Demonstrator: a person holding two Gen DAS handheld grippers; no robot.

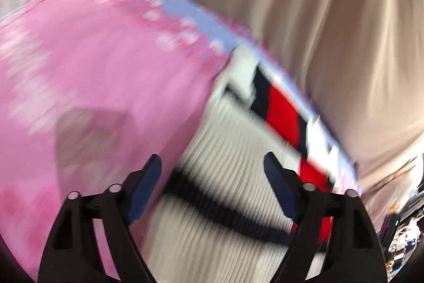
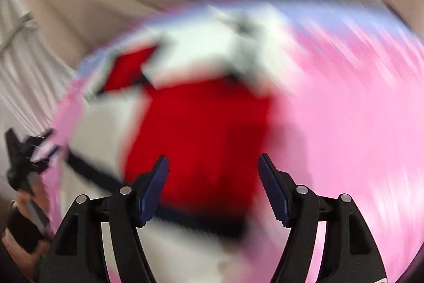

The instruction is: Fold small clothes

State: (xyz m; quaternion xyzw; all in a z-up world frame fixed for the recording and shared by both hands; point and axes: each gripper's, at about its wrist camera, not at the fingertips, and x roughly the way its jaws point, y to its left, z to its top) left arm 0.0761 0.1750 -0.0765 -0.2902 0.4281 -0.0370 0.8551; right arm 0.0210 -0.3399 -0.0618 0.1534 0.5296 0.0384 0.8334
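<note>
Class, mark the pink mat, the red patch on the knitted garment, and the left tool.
pink mat (image 1: 79, 65), left wrist view, its plain middle.
red patch (image 2: 201, 139), right wrist view, its centre.
left tool (image 1: 212, 192), left wrist view, midway between its fingertips.

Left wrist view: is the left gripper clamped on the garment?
No. The left gripper stands open above the white ribbed garment, pads apart, pinching nothing.

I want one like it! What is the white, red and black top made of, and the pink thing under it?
White, red and black top: looks like ribbed knit, from its fine ridges. Pink cloth: seems a soft, matte printed fabric, but it's too blurry to be sure.
</note>
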